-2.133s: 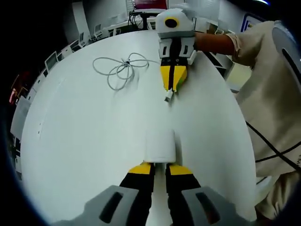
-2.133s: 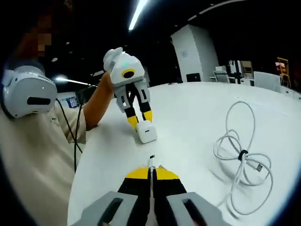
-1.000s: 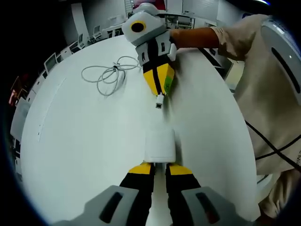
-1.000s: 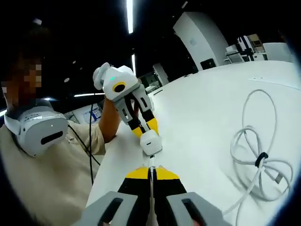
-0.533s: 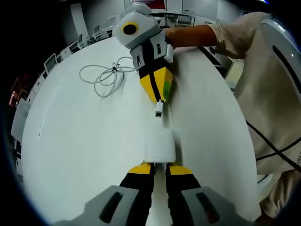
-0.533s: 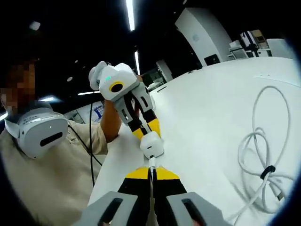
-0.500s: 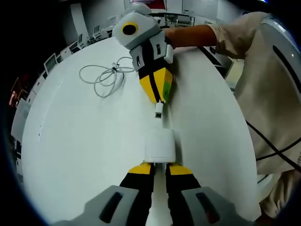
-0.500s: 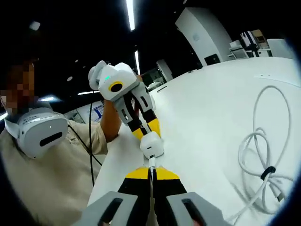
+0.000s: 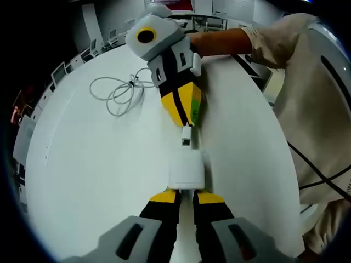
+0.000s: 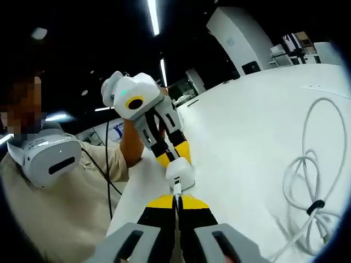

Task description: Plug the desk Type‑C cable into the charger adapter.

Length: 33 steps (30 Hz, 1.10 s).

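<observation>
My left gripper (image 9: 186, 193) is shut on a white charger adapter (image 9: 186, 170), held over the white table (image 9: 93, 164). My right gripper (image 9: 185, 121) comes in from the top of the left gripper view, shut on the white Type-C plug (image 9: 186, 136). The plug's tip stands just short of the adapter's far face. In the right gripper view my right gripper (image 10: 175, 200) pinches the plug (image 10: 176, 189) right in front of the adapter (image 10: 180, 173), which the left gripper (image 10: 174, 158) holds. The cable's loose coil (image 9: 119, 90) lies on the table behind.
A person in a beige top (image 9: 312, 109) stands at the table's right edge, wearing a white headset (image 10: 52, 156). The coil's loops (image 10: 315, 186) lie at the right of the right gripper view. Chairs (image 9: 60, 68) line the table's far left side.
The right gripper has carried the plug steadily closer to the adapter, from a wide gap to almost touching. The left gripper has held the adapter still.
</observation>
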### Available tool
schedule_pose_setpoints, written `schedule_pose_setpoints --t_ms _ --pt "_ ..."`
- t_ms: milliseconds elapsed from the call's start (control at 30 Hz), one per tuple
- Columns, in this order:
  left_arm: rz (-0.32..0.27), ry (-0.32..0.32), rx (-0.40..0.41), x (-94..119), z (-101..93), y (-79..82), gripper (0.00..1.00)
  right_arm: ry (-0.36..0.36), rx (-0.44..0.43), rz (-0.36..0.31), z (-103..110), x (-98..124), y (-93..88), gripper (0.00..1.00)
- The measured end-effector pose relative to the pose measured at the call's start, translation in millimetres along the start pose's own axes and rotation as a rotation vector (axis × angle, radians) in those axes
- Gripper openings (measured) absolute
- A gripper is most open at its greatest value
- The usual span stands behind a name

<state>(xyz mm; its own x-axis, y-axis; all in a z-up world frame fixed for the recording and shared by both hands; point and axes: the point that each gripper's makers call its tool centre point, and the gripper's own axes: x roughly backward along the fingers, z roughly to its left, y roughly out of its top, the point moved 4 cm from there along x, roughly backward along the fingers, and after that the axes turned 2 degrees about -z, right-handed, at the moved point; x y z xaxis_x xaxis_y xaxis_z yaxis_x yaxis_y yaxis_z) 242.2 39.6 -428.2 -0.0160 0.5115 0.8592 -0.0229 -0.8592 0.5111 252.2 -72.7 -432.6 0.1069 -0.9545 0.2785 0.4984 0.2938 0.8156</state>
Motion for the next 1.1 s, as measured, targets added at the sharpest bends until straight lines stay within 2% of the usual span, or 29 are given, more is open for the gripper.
schedule_pose_setpoints --t_ms 800,1100 --pt "0.004 0.013 -0.035 -1.7 -1.7 3.6 0.11 0.022 -0.002 0.013 2.2 -4.6 1.2 0.03" --pt "0.046 0.027 -0.04 -4.2 -3.4 5.0 0.11 0.018 0.003 0.02 7.2 -6.3 3.7 0.03"
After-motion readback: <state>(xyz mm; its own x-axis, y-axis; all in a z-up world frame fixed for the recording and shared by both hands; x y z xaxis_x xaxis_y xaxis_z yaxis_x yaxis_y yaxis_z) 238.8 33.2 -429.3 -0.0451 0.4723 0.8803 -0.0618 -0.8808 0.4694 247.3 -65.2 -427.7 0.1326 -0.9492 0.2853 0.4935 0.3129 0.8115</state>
